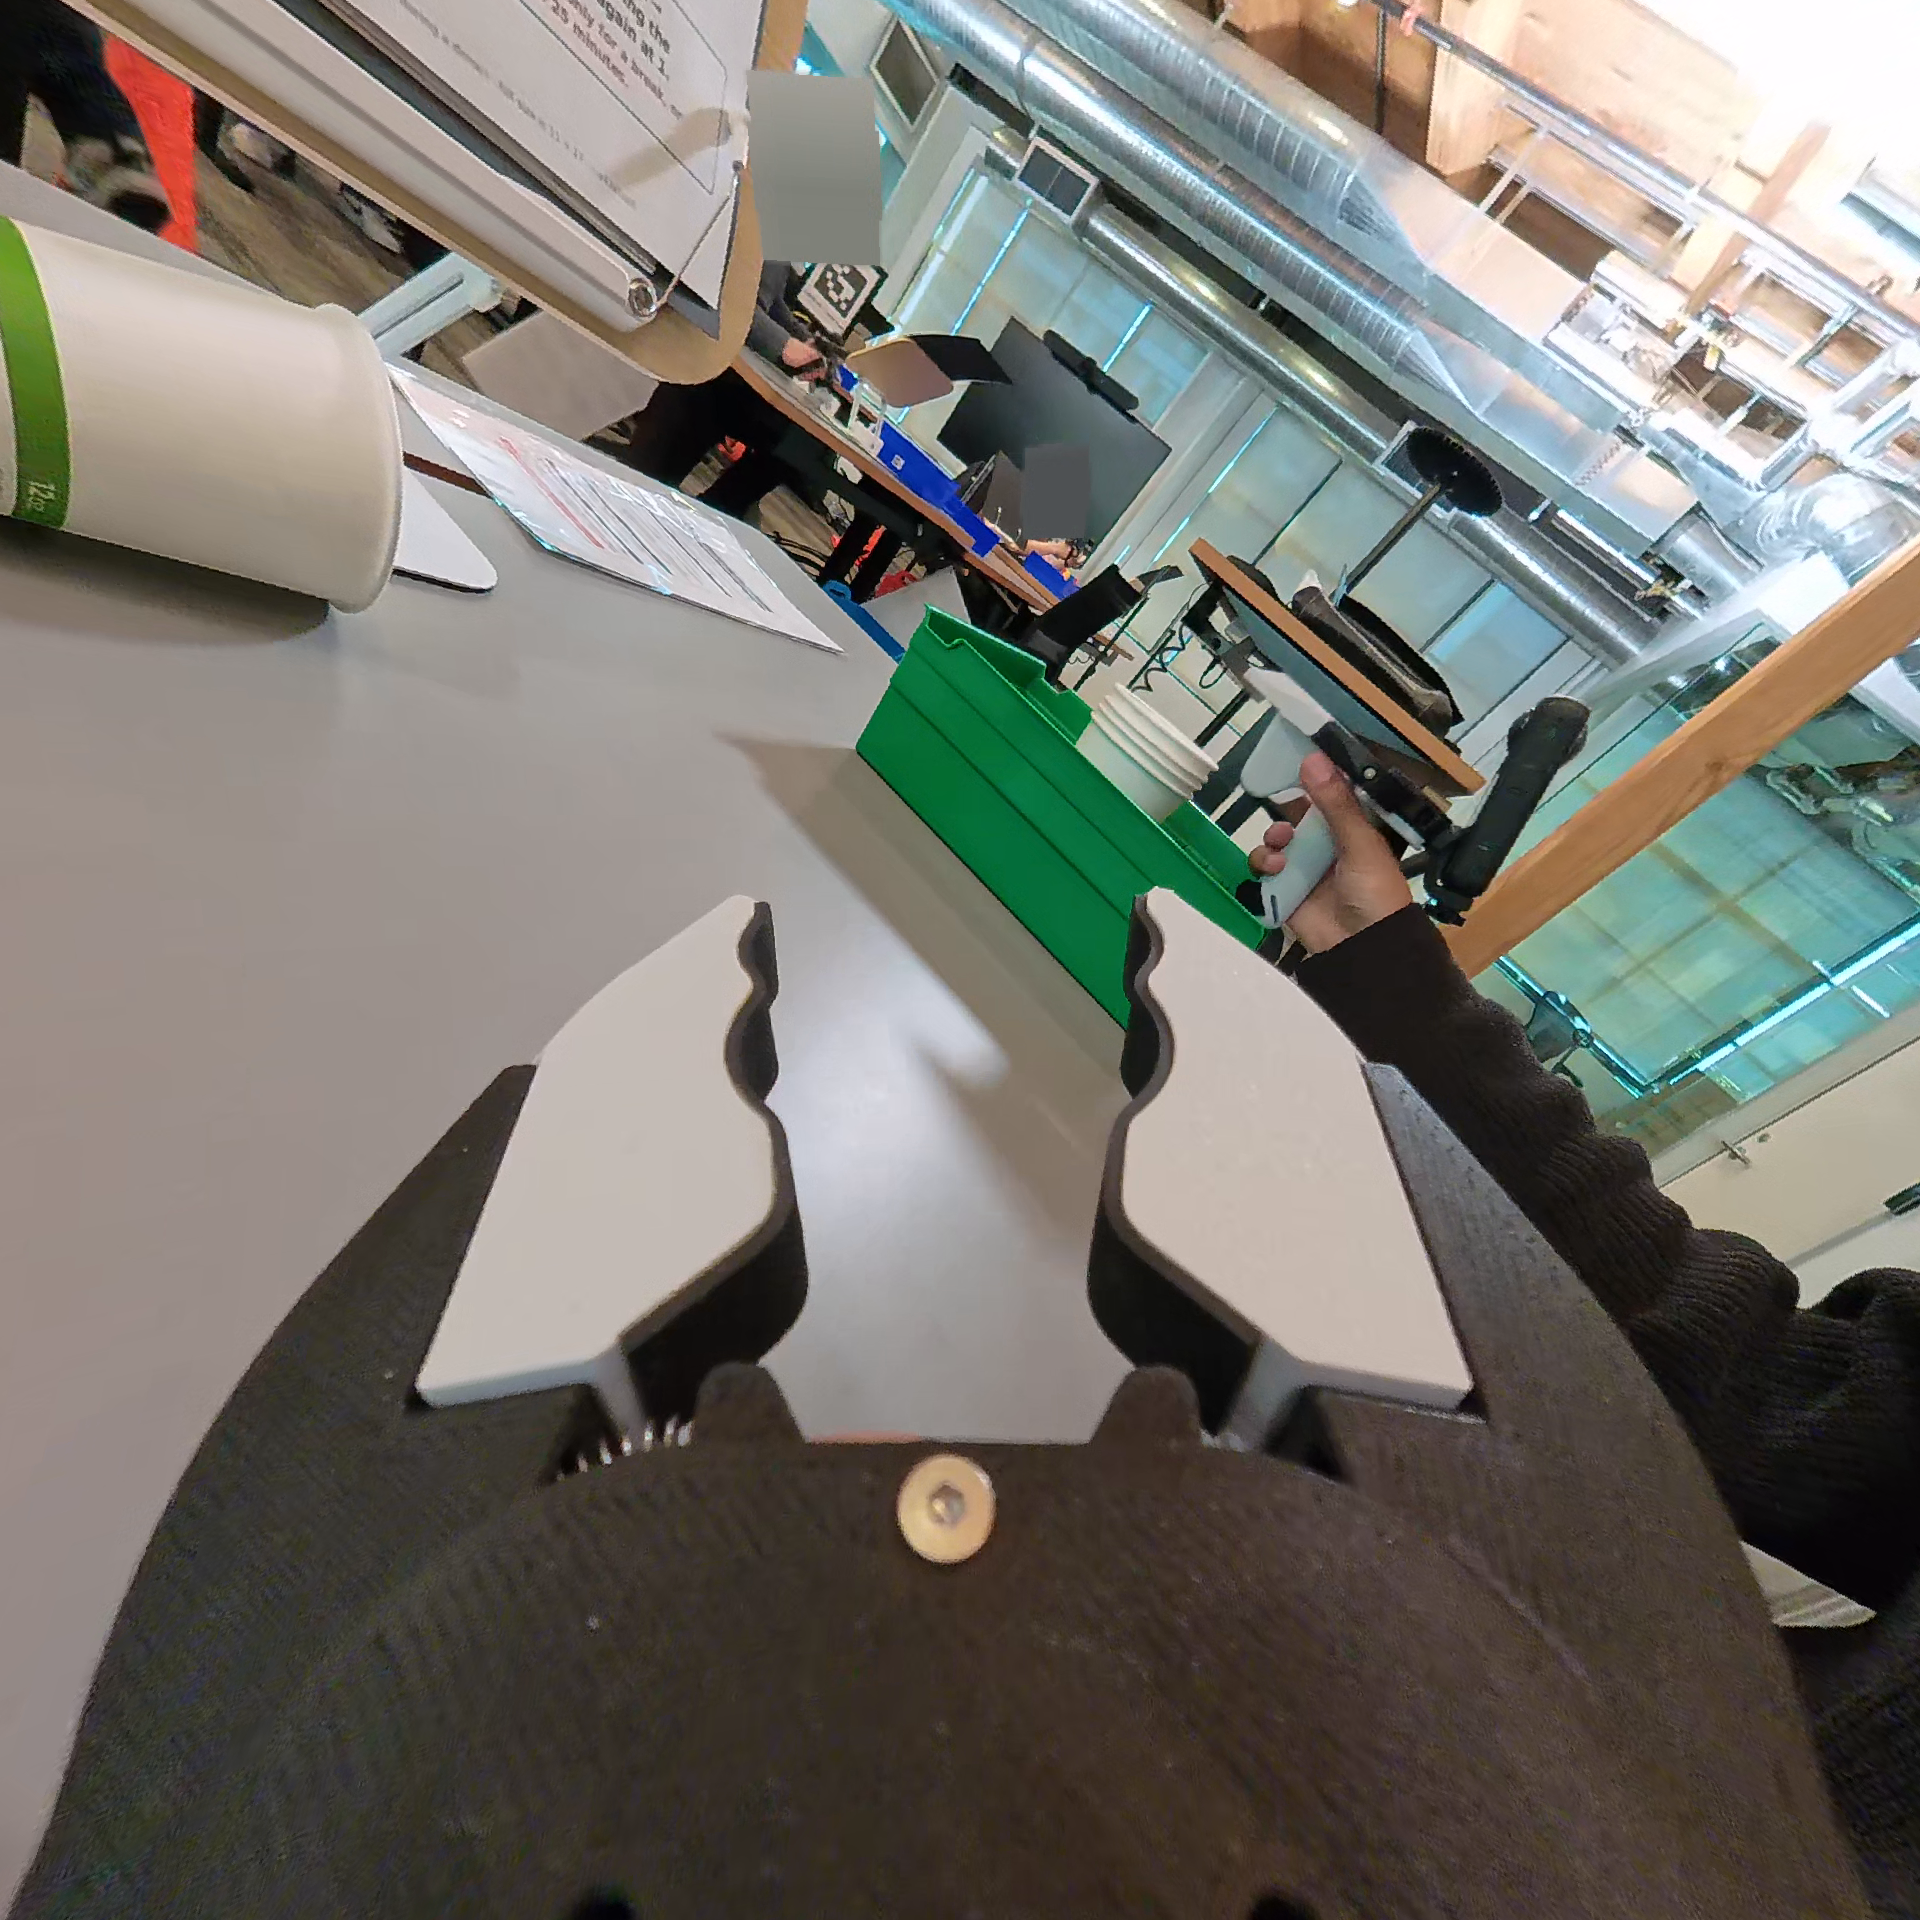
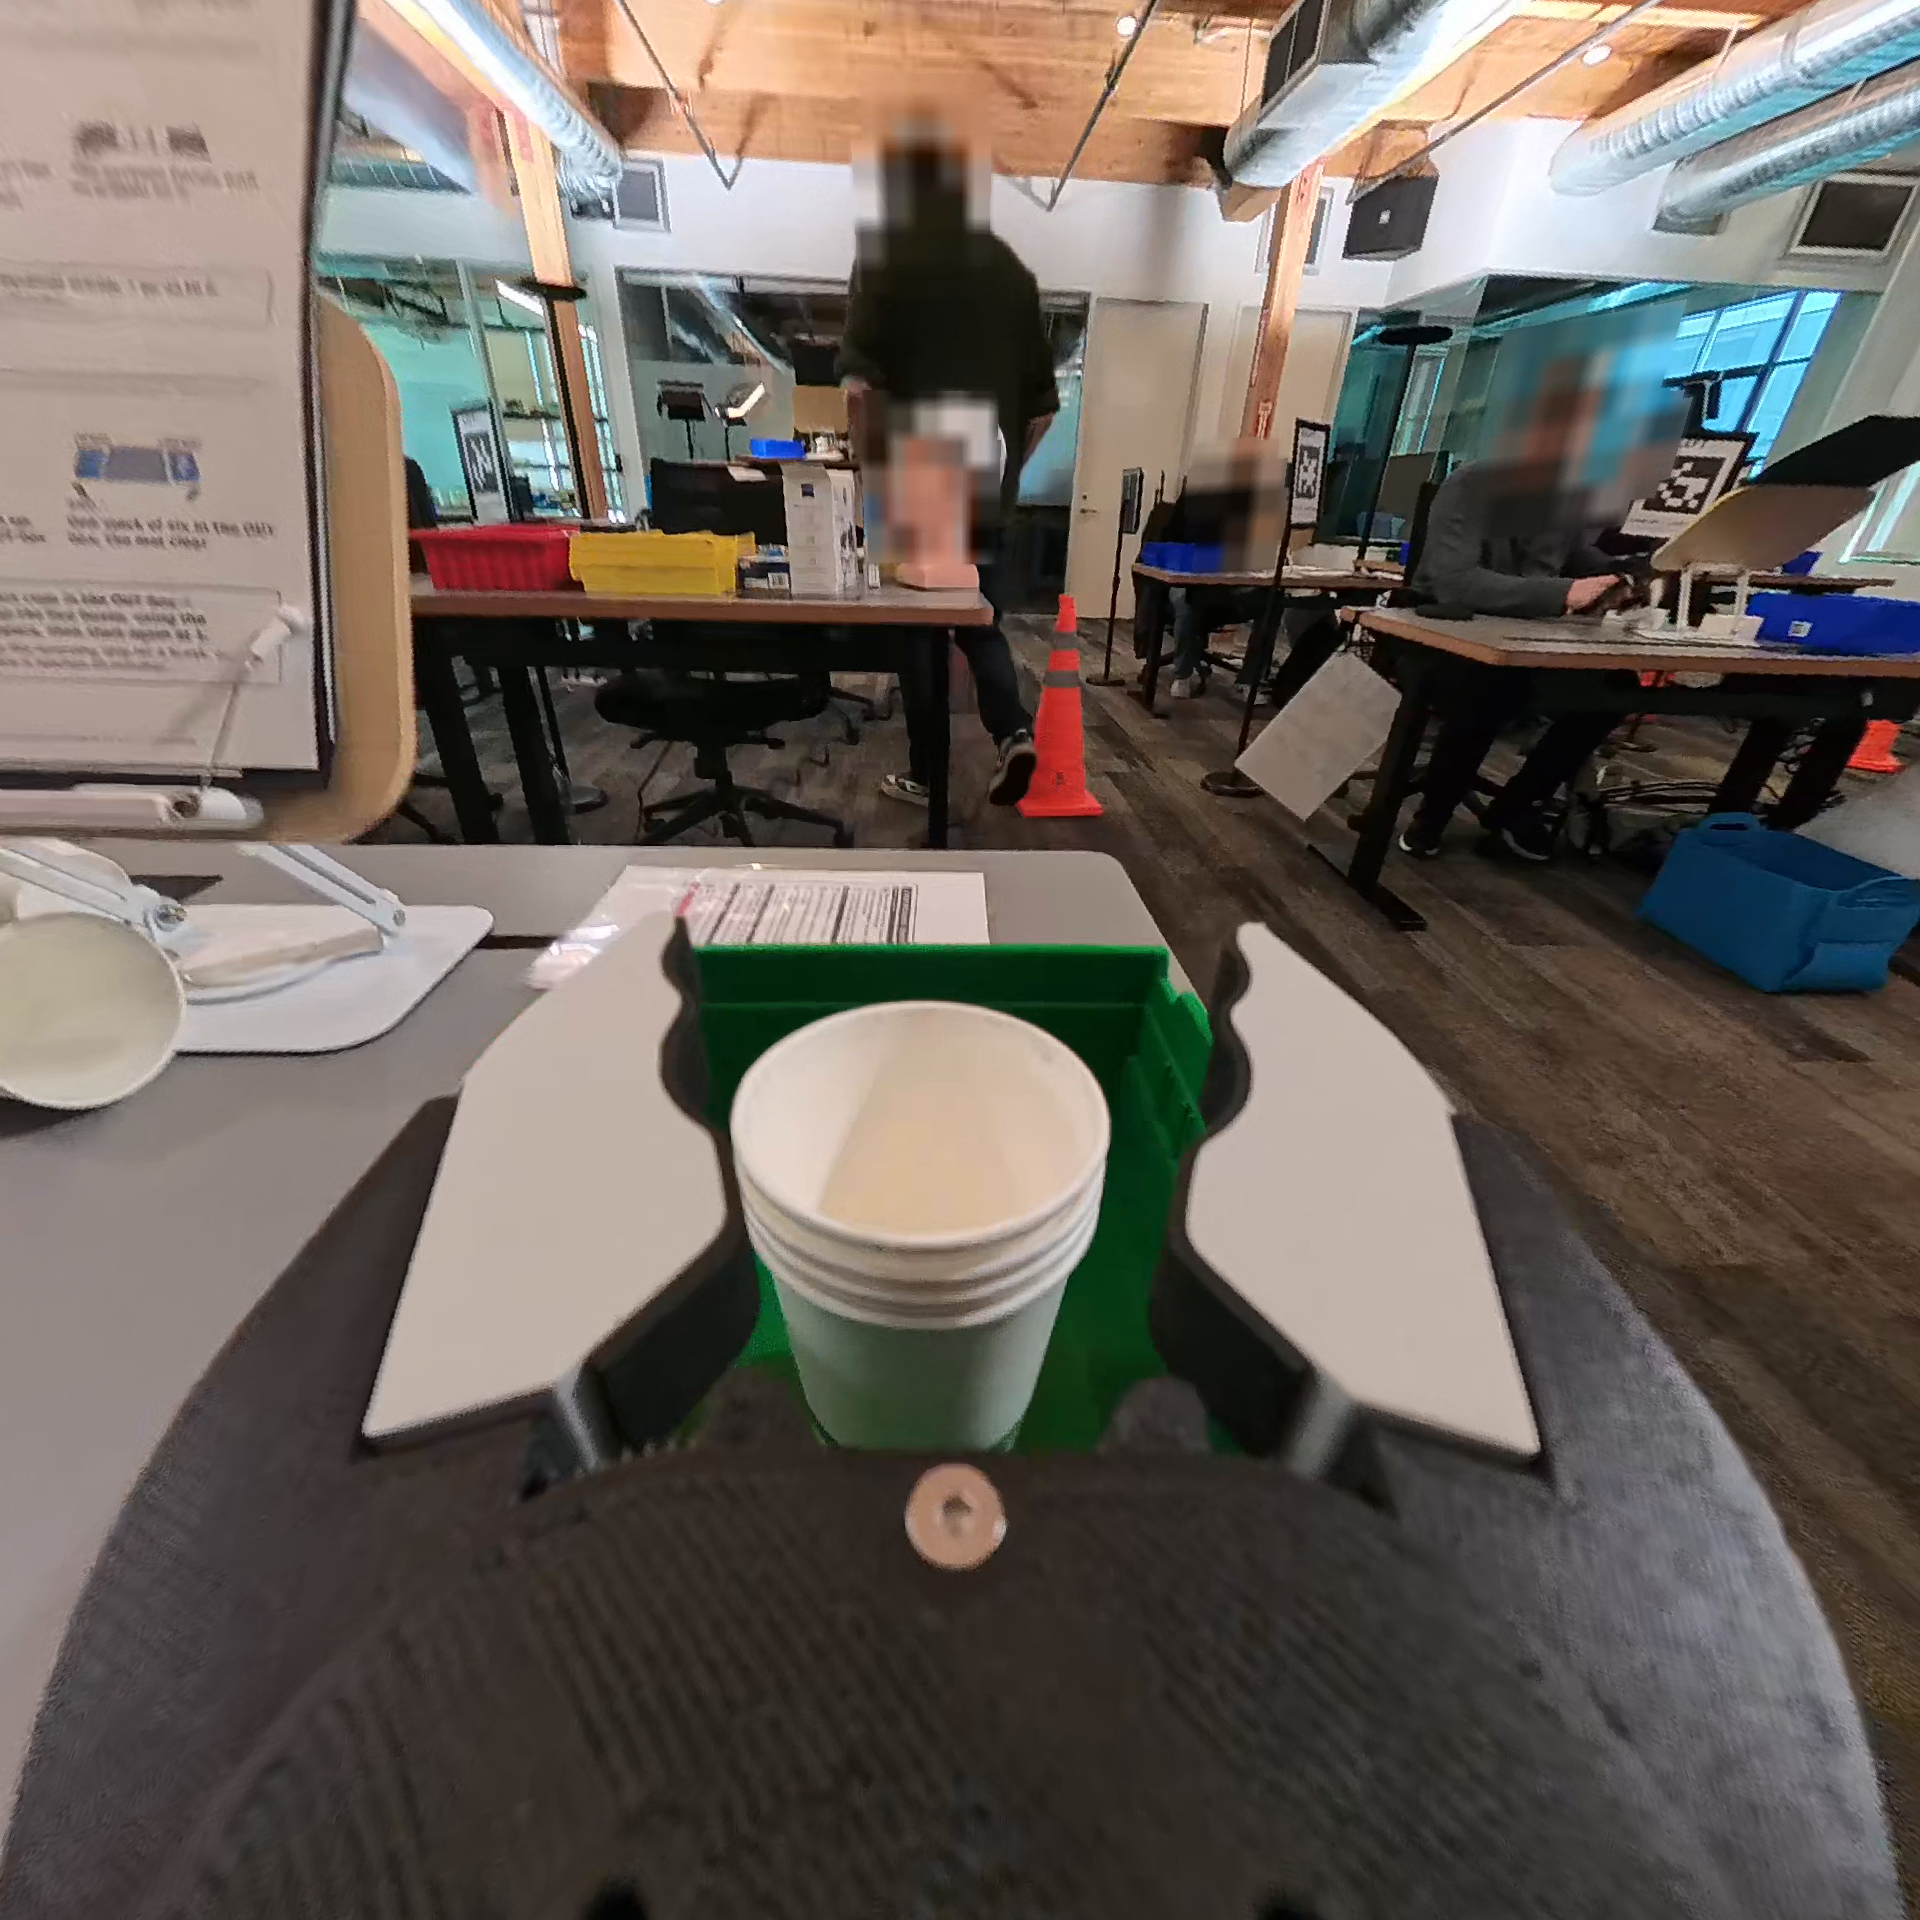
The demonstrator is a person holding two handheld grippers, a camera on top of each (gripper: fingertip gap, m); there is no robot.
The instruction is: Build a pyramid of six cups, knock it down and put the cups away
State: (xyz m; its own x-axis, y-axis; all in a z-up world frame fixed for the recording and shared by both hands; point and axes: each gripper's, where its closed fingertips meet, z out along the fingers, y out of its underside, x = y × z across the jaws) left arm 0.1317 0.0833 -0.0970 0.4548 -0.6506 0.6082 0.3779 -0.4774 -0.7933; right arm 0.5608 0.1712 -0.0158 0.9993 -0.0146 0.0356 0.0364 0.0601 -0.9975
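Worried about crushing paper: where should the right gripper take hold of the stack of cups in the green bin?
Grip the stack of cups just under the nested rims, one finger on each side of the wall. The stack stands upright in the green bin, between the open right gripper fingers; layered rims are probably stiffest.

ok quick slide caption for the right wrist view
Open hand-held gripper flanking a stack of paper cups in a green bin on a grey table.

The right gripper (image 2: 951, 1049) stands with jaws spread wide around a stack of white paper cups (image 2: 920, 1226), not touching it. The stack stands upright in a green bin (image 2: 1164, 1049) at the grey table's (image 2: 208, 1195) right edge.
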